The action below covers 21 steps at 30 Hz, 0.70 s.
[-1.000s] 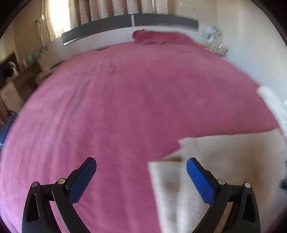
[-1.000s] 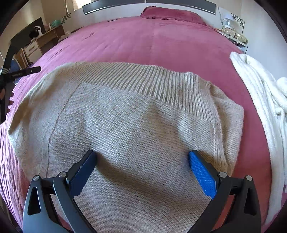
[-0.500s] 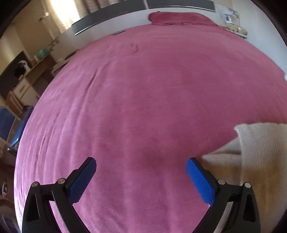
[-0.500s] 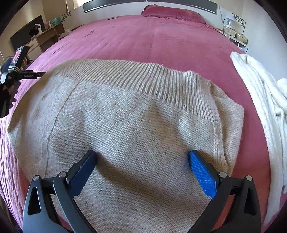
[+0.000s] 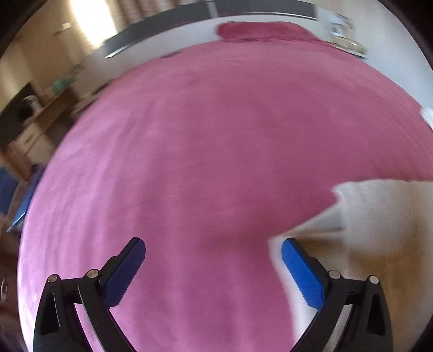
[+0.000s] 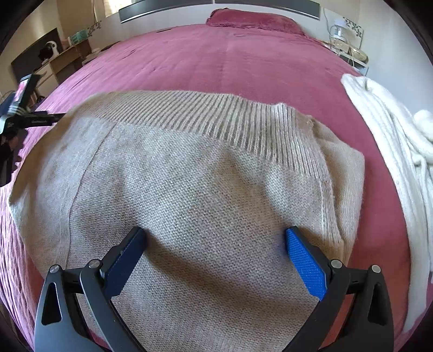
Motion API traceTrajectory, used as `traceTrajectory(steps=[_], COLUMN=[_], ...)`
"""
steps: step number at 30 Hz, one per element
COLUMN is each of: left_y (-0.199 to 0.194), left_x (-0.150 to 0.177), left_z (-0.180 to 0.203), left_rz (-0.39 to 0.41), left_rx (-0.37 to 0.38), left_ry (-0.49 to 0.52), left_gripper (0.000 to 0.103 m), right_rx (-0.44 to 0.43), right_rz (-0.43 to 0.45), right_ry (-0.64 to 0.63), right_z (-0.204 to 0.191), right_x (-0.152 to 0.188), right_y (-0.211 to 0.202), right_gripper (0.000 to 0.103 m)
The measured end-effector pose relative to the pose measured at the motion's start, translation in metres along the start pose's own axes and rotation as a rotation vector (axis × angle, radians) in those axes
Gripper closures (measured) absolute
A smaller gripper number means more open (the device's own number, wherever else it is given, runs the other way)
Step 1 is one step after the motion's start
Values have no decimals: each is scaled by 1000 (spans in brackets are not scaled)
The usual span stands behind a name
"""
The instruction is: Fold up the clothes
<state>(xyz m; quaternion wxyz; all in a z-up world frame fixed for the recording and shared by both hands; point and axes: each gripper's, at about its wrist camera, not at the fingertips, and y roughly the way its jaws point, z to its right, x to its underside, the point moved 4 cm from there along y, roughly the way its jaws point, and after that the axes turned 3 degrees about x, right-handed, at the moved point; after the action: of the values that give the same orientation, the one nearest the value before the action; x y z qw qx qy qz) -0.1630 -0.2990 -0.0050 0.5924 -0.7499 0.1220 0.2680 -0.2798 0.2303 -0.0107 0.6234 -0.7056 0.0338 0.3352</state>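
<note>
Spreading across the pink bed [image 6: 243, 62]: beige sweater [image 6: 189, 189], lying folded near the foot edge. Resting beside it toward the right edge: white knit garment [image 6: 384, 130]. Hovering wide, gripping nothing: right tool [image 6: 215, 250], left tool [image 5: 213, 257].

Place: a bedroom in a home is being shown.
Bed: a wide bed [image 6: 243, 59] is being covered by a pink bedspread, with a matching pillow [image 6: 254, 20] lying at its head.
Headboard: a dark headboard [image 6: 270, 4] is being seen against the far wall.
Window: daylight is being let in through curtains [image 5: 130, 10].
Furniture: a wooden dresser [image 6: 62, 61] is being kept to the left, a small bedside table [image 6: 351, 54] to the right.
Laundry: a beige sweater [image 6: 189, 176] and a white knit [image 6: 392, 140] are being laid out on the bed.
</note>
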Motion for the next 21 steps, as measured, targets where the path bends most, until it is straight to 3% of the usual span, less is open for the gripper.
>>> traceTrajectory(steps=[3,5,9,11,14,17,21], left_y=[-38,-70,-68,-50,-50,-70,-111], left_x=[17,44,88,104,107,106,123], left_z=[10,28,68,56,38,38,61], left_rz=[51,65,10,-20,-14,1,50], left_rx=[70,163,196,232,255,259,289], left_ry=[-6,14,95,17,-62,-47,11], left_gripper=[0,0,0,0,0,0,0], right_rx=[-8,-32,-144,-132,-98,-134,-106], right_rz=[3,6,57,45,-15,32,95], right_ry=[2,7,94,103,139,223,273], right_z=[3,4,3,-31,9,32,37], right_x=[-4,-7,0,28,107,122,131], right_y=[2,-3,-28,-29,-44,-65,-91], right_gripper=[0,0,0,0,0,0,0])
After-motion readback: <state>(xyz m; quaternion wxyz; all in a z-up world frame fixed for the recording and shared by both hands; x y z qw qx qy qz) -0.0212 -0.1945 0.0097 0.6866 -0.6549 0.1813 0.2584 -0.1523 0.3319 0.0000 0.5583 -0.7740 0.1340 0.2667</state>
